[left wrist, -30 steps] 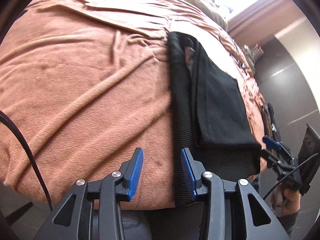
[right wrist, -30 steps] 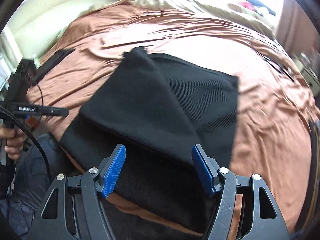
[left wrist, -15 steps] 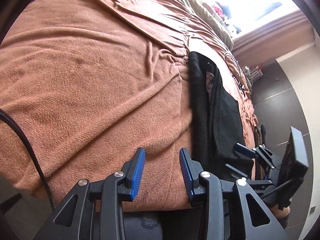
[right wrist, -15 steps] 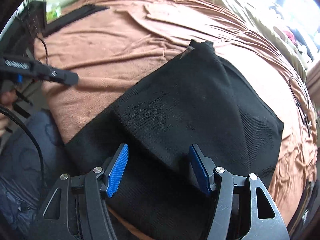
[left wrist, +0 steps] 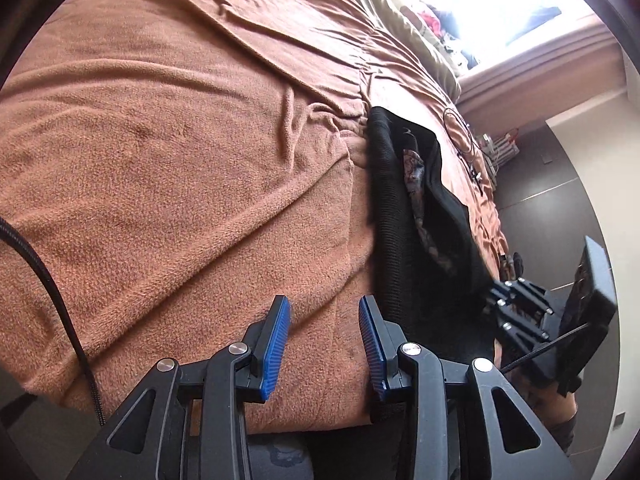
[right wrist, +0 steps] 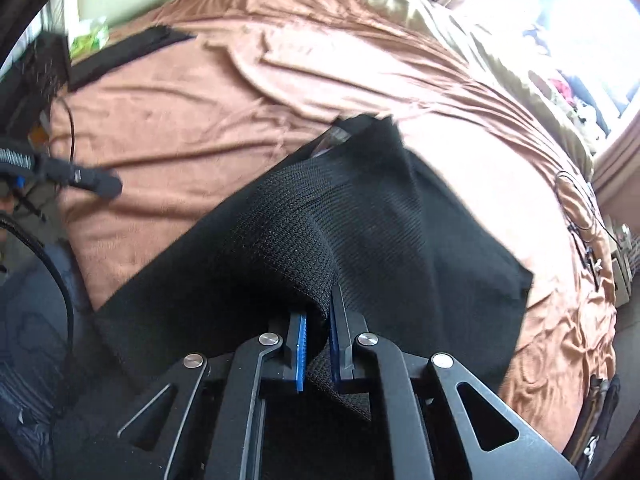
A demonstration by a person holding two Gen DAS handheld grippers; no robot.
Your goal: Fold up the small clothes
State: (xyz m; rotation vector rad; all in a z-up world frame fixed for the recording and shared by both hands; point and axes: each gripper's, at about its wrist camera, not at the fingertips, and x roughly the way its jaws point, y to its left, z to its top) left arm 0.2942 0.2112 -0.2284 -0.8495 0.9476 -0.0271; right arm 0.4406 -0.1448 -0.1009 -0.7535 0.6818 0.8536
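Left wrist view. Our left hand-held gripper (left wrist: 324, 344) hangs over the near edge of the bed's rust-brown fleece blanket (left wrist: 180, 152), blue pads part-way apart with nothing between them; we judge it is waiting clear of the cloth so as not to drag the fold. The black ribbed knit garment (left wrist: 390, 240) lies to its right on the blanket, near the bed edge, seen edge-on as a long dark strip. A patterned lining or second fabric shows inside the top fold; we cannot tell which. The right hand-held gripper (left wrist: 494, 300) sits at the garment's near end, blurred, so its jaws cannot be read here. A black cable (left wrist: 48, 280) crosses the lower left.

Right wrist view. Our right hand-held gripper (right wrist: 318, 350) is closed tight on a bunched edge of the same black garment (right wrist: 400, 240), the knit rising in a hump from between the blue pads. We judge the pinch is taken at the near hem so the layer can be lifted and carried over for the next fold. The rest lies spread on the blanket (right wrist: 200, 120), one far corner peaked up. The hump hides how many layers are caught. At the left edge the other gripper (right wrist: 80, 176) is smeared; the bright window end of the bed is washed out.
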